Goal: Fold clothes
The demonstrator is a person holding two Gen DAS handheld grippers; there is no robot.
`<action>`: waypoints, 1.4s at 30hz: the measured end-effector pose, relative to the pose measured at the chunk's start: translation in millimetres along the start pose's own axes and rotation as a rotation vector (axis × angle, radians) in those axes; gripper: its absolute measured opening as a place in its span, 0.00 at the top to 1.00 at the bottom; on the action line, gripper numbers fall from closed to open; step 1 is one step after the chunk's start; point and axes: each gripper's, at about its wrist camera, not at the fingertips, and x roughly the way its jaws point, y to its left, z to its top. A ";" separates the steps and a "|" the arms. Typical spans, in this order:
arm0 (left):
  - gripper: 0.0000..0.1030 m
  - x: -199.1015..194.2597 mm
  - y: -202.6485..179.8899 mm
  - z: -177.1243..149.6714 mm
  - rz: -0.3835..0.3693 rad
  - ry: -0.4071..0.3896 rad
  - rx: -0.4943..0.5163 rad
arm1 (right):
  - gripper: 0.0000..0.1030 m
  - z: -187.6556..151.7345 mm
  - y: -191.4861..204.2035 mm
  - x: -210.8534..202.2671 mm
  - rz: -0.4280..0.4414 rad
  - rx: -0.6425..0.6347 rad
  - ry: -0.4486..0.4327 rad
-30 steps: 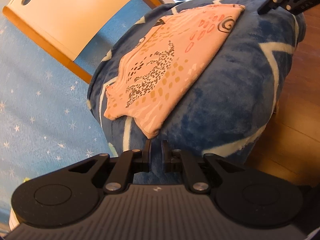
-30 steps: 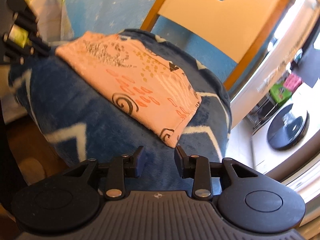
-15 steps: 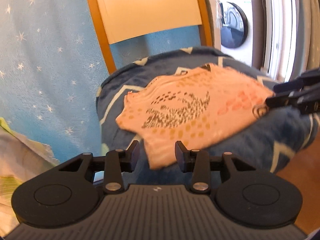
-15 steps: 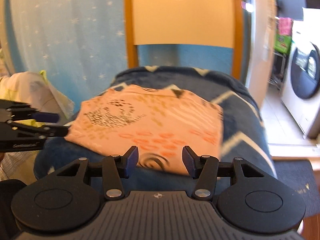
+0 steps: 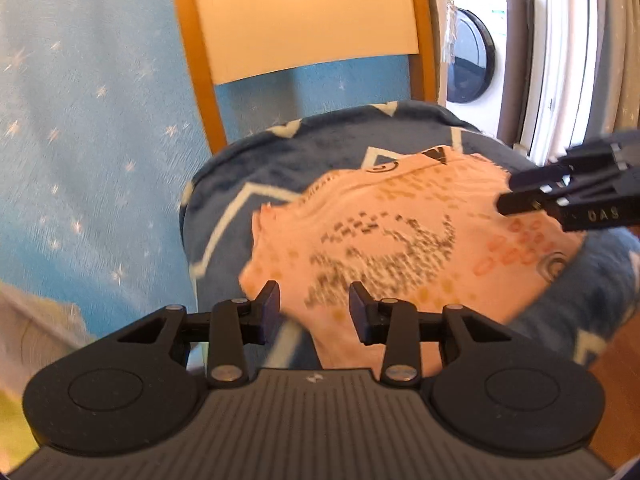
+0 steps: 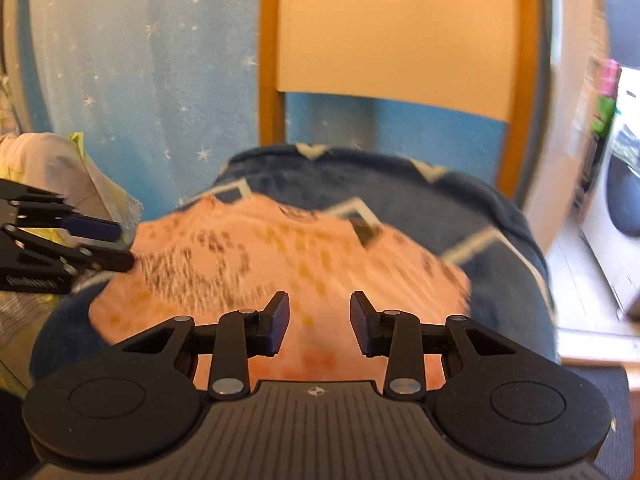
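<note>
The folded pink garment [image 5: 400, 240] is being approached near the chair cushion [image 5: 224, 184]'s front edge; the left claw [image 5: 314, 306] and right claw [image 6: 319, 312] are being held wide apart, empty; its near hem likely needs gripping next.

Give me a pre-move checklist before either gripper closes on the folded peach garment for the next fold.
1. Left gripper open: ok, fingers apart, nothing between them.
2. Right gripper open: ok, empty.
3. Peach garment lies folded on the blue blanket over the chair seat: ok.
4. Both grippers over the garment's near edge: ok.
5. Grippers clear of each other: ok, they sit at opposite sides.
6. Garment edges aligned and flat: cannot tell, both views are blurred.
</note>
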 end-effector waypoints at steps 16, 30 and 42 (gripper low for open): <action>0.68 70.8 11.8 39.0 -0.138 -0.003 -0.010 | 0.69 51.8 -33.9 103.3 0.077 -0.033 0.084; 0.71 80.3 39.2 23.9 -0.056 0.006 -0.108 | 0.73 6.1 -105.7 62.3 -0.066 0.127 0.077; 0.73 13.0 16.8 -0.7 -0.049 -0.015 -0.053 | 0.71 -33.2 -60.6 -12.1 -0.028 0.128 -0.003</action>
